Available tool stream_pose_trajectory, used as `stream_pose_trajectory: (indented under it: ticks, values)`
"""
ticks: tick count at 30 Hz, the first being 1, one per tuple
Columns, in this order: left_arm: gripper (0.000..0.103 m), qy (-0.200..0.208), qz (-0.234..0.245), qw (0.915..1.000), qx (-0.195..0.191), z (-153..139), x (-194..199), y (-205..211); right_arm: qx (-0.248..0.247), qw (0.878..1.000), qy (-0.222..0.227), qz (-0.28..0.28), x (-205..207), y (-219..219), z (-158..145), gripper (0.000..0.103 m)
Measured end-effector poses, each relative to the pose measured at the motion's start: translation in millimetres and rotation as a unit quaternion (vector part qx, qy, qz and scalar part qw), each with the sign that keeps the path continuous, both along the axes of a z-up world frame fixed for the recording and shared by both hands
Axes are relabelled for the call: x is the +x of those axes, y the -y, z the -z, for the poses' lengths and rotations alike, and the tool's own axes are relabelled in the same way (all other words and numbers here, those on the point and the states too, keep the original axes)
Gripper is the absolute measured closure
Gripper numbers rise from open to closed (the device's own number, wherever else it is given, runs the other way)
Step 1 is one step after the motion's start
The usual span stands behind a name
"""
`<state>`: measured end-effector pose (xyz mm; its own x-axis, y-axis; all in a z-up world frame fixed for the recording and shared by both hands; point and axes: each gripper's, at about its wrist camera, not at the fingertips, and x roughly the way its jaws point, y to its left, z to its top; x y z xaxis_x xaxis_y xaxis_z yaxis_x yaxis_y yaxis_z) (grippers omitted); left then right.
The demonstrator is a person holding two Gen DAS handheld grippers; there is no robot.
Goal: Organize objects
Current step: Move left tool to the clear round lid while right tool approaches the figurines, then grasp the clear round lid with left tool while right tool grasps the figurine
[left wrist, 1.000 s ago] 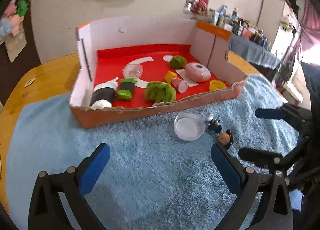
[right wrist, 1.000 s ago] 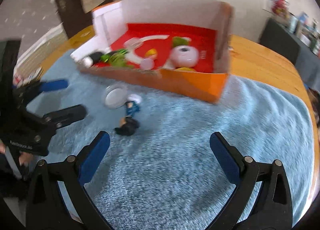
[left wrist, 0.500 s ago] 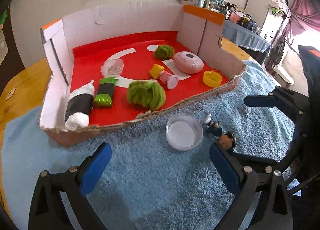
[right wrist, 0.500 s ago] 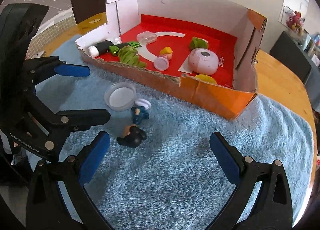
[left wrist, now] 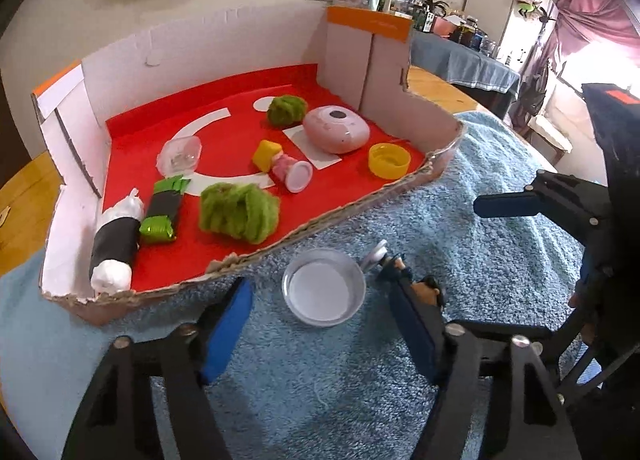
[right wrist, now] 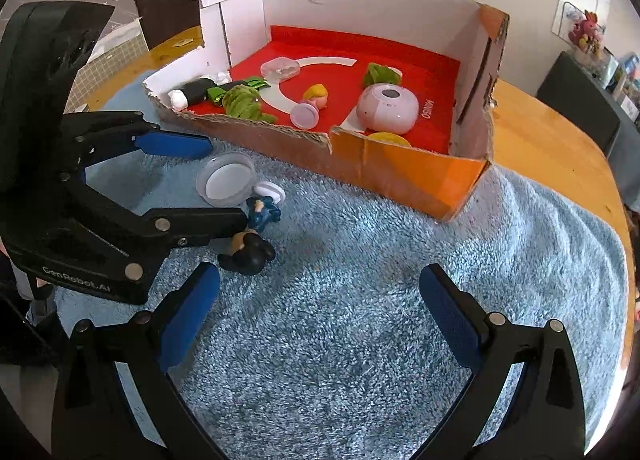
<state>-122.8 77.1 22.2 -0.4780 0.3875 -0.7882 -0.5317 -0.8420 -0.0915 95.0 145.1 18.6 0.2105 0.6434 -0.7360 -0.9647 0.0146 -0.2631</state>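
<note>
**Lid between the closing jaws**

Blue towel covers the wooden table and carries everything. Nearest, the left gripper has been narrowing, its jaws either side of the clear round lid without pressing it, likely lined up to lift it. The right gripper hangs wide and empty. A small toy figure lies partly hidden behind one finger. Beyond, the cardboard box already holds sorted items.
</note>
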Motion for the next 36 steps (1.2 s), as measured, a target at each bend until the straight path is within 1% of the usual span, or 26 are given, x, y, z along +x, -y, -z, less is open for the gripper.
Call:
stream_pose_trajectory:
  ticks: [1, 2, 4, 6, 15, 21, 27, 29, 32, 33, 34, 35, 36]
  values:
    - [0.044, -0.002, -0.002, 1.0, -0.001, 0.1, -0.2, 0.4, 0.001, 1.0, -0.003, 0.001, 1.1, 0.6, 0.0, 0.001]
    - [0.046, -0.004, -0.004, 1.0, -0.003, 0.1, -0.4, 1.4, 0.0, 1.0, -0.006, 0.001, 1.9, 0.7, 0.2, 0.001]
    - [0.056, -0.005, -0.007, 1.0, -0.002, 0.0, -0.3, 3.3, 0.0, 1.0, -0.009, 0.002, 2.8, 1.0, 0.4, 0.001]
    - [0.06, -0.003, -0.01, 0.9999, 0.0, -0.3, 0.4, 6.0, 0.0, 1.0, -0.01, 0.0, 2.5, 1.3, 0.4, 0.001]
    - [0.06, -0.004, -0.023, 0.9997, 0.011, -6.9, 14.6, 25.0, 0.006, 1.0, -0.015, -0.007, -9.1, -0.9, -2.0, 0.001]
    - [0.06, -0.008, -0.04, 0.9991, 0.011, -9.0, 28.4, 46.2, 0.005, 1.0, -0.018, -0.007, -21.4, -2.4, 1.6, 0.001]
    - [0.06, -0.008, -0.045, 0.9989, 0.004, -3.6, 34.6, 54.0, 0.008, 1.0, -0.019, -0.003, -31.5, 2.3, 4.3, 0.001]
    - [0.06, -0.008, -0.05, 0.9987, -0.003, -0.4, 35.3, 54.0, 0.009, 1.0, -0.018, 0.001, -32.7, 3.4, 5.0, 0.001]
    - [0.059, -0.011, -0.052, 0.9986, -0.001, 0.1, 37.8, 54.7, 0.01, 1.0, -0.021, 0.007, -33.4, 4.6, 6.5, 0.001]
    - [0.054, -0.01, -0.052, 0.9986, 0.002, 0.0, 38.5, 55.4, 0.01, 1.0, -0.023, 0.01, -33.0, 4.6, 7.0, 0.001]
    - [0.047, -0.011, -0.052, 0.9986, 0.003, -0.1, 39.3, 56.2, 0.009, 1.0, -0.024, 0.012, -32.7, 4.3, 7.5, 0.001]
    - [0.044, -0.012, -0.053, 0.9985, 0.005, -0.4, 40.0, 57.0, 0.009, 1.0, -0.025, 0.013, -32.3, 4.0, 7.7, 0.001]
    - [0.037, -0.012, -0.056, 0.9983, 0.006, -0.8, 40.5, 58.3, 0.01, 1.0, -0.025, 0.015, -32.4, 3.3, 7.5, 0.001]
